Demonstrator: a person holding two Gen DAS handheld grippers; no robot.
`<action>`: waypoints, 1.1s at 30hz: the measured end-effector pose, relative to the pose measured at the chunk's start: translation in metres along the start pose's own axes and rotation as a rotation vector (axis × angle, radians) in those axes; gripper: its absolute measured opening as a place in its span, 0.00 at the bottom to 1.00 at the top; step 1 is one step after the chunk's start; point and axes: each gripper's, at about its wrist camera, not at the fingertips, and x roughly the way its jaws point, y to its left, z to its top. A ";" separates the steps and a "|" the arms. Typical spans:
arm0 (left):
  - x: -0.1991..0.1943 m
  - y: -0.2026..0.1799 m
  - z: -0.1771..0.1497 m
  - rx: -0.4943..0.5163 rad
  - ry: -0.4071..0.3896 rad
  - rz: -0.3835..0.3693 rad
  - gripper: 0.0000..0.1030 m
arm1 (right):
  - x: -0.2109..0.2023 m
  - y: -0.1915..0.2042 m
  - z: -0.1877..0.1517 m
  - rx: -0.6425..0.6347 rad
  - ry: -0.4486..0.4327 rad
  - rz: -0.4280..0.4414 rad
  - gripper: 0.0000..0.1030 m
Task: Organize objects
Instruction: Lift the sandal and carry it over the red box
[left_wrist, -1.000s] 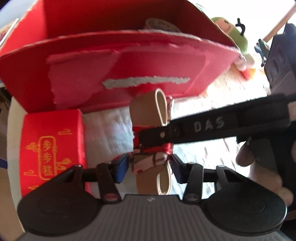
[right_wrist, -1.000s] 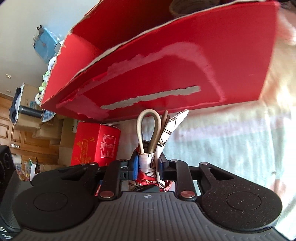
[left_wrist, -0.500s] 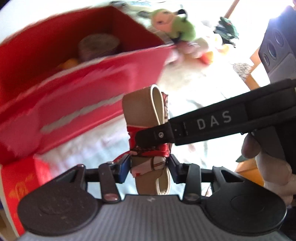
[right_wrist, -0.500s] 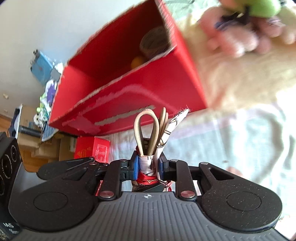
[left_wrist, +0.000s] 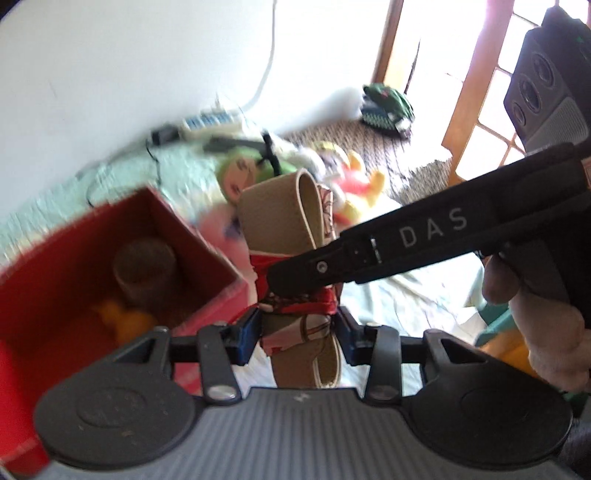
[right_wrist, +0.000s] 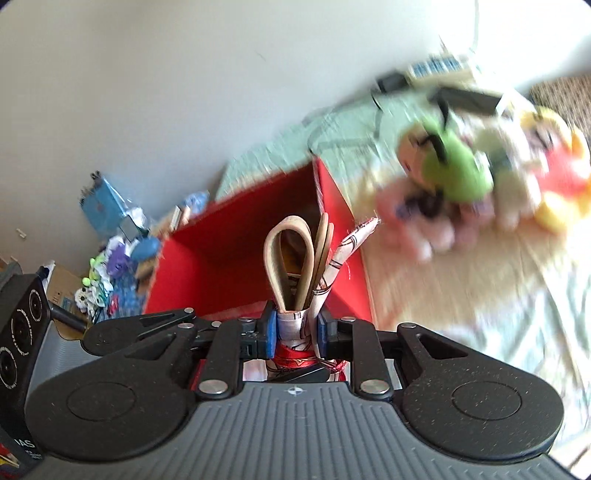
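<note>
Above bedding (left_wrist: 399, 295), both tongs (left_wrist: 297, 328) (right_wrist: 297, 330) clamp looped strap (left_wrist: 280, 218).

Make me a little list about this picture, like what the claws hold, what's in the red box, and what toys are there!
held thing: tan strap bundle tied with a red patterned scarf
left claw: shut on the bundle
right claw: shut on the same bundle
red box: open, left of the bundle in the left wrist view
in the box: a dark round container, something orange, blurry
toys: green plush doll, red and yellow plush
</note>
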 end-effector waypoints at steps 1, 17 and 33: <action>-0.004 0.003 0.004 -0.003 -0.015 0.015 0.40 | 0.001 0.004 0.006 -0.018 -0.013 0.010 0.22; 0.000 0.097 0.020 -0.222 0.031 0.305 0.41 | 0.101 0.057 0.062 -0.182 0.082 0.152 0.22; 0.044 0.143 -0.011 -0.331 0.220 0.392 0.46 | 0.187 0.069 0.058 -0.232 0.333 0.111 0.22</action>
